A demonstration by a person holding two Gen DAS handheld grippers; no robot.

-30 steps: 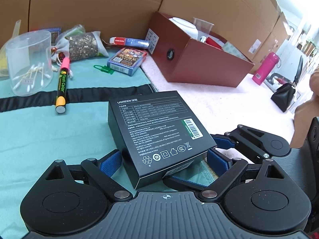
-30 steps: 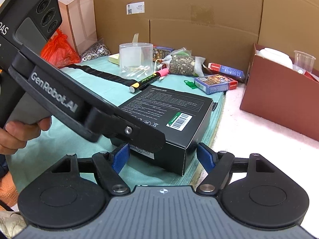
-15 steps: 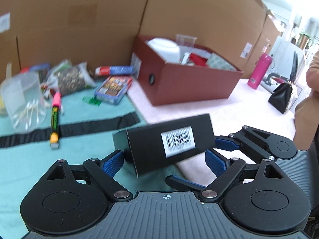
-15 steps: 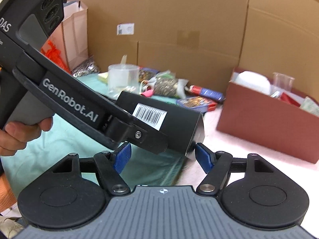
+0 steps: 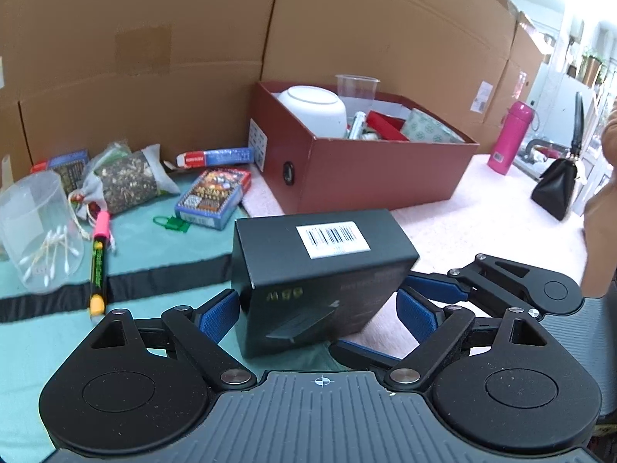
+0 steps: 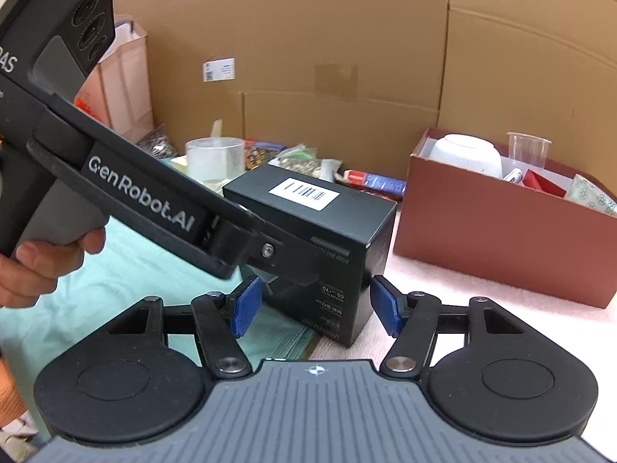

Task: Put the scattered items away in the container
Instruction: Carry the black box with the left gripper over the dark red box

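A black box with a white barcode label [image 5: 320, 277] stands on edge, held between both grippers; it also shows in the right wrist view [image 6: 320, 239]. My left gripper [image 5: 318, 314] is shut on the box, its blue pads at the box's two sides. My right gripper [image 6: 314, 305] is shut on the box from the other side. The left gripper's body crosses the right wrist view [image 6: 154, 200]. The dark red container [image 5: 366, 169] stands behind, holding a white bowl [image 5: 312, 110], a clear cup and packets; it sits at the right in the right wrist view [image 6: 497, 239].
On the teal mat [image 5: 46, 339] lie a pink-yellow marker [image 5: 98, 266], a clear tub of cotton swabs [image 5: 38, 231], a seed bag [image 5: 127, 181], card boxes [image 5: 214, 196], a green clip [image 5: 171, 223]. A pink bottle [image 5: 509, 137] and black handbag [image 5: 557, 185] stand at the right. Cardboard walls stand behind.
The black box went from lying flat on the mat to being lifted and turned on edge between both grippers, barcode side up, and now sits closer to the red container.
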